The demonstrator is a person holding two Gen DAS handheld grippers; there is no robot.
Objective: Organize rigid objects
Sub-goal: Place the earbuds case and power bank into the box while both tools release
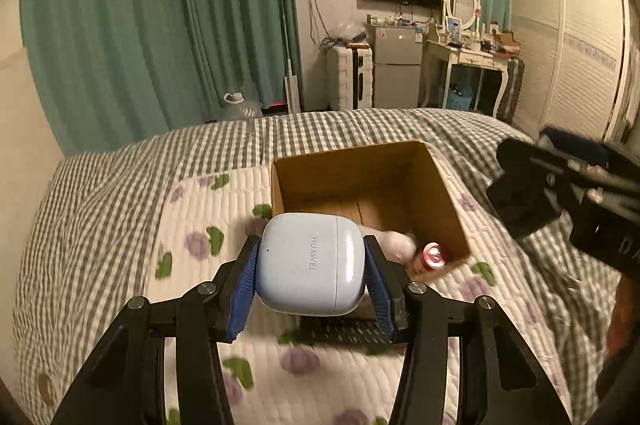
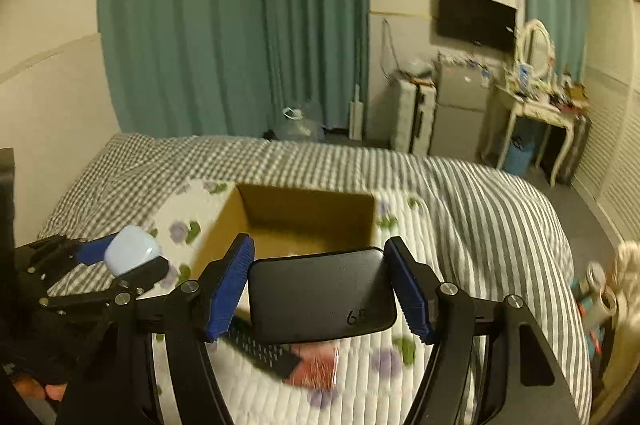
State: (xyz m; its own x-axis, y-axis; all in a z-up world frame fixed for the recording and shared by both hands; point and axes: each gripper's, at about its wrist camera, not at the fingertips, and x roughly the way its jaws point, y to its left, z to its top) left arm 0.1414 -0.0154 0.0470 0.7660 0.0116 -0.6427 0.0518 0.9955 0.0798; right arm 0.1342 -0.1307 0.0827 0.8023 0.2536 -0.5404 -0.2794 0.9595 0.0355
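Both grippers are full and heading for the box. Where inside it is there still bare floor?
The cardboard box looks free along its far wall and middle. Its near right corner is crowded: a red can and a white object lie there. The near left is hidden behind the earbuds case.

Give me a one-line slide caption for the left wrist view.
Left gripper holds a pale blue Huawei earbud case above the quilt, near an open cardboard box.

Your left claw point(image 1: 311, 265) sits level, pads point(image 1: 242, 295) clamped on both sides of its load. Your right claw point(image 2: 322, 285) is likewise pinched shut on its load, appearing at three o'clock in the left wrist view.
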